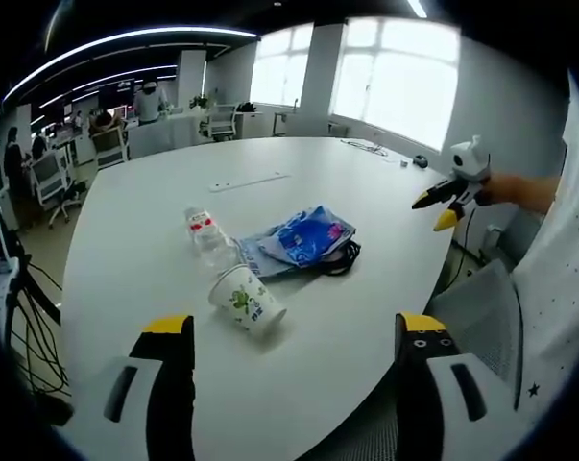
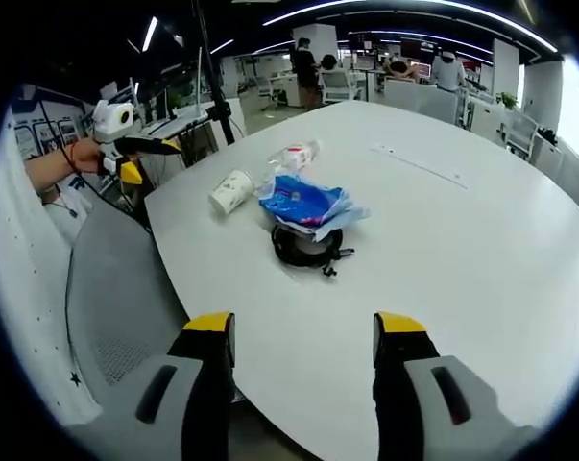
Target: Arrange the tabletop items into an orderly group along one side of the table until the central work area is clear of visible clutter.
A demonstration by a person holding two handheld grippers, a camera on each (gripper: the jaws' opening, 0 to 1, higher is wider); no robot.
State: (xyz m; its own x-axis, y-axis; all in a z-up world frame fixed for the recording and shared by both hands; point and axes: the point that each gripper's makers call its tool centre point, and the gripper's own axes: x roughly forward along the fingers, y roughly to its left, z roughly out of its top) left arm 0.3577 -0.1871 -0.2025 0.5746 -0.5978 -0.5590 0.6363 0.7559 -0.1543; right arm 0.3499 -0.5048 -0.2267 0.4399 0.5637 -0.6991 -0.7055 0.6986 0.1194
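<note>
I hold one gripper in each hand, both off the near edge of the table (image 1: 155, 240), and both carry nothing.

Left gripper (image 1: 289, 336): jaws spread wide, nothing between them. Ahead of it, from left to right in the left gripper view, lie the bottle (image 1: 208, 237), the cup (image 1: 246, 302) and the blue bag (image 1: 306, 238). The bottle lies on its side, long axis running away from me, cap end farther off. The cup lies tipped over just in front of the bottle, mouth toward the upper left, base toward my right jaw. The blue bag lies flat beside the bottle, and a black cable (image 1: 344, 256) shows at its right edge.

Right gripper (image 2: 303, 331): jaws likewise wide apart and empty. In the right gripper view the cup (image 2: 231, 191) lies farthest left, the bottle (image 2: 297, 156) behind it, the blue bag (image 2: 303, 202) toward the middle, resting on the coiled black cable (image 2: 306, 248).

Governing relation: the cup lies nearly straight ahead of the left gripper and nearer to it than to the right one. The cable and bag lie straight ahead of the right gripper. I judge the left gripper suited to the cup and bottle, and the right to the bag and cable. No item is grouped to one side yet.
</note>
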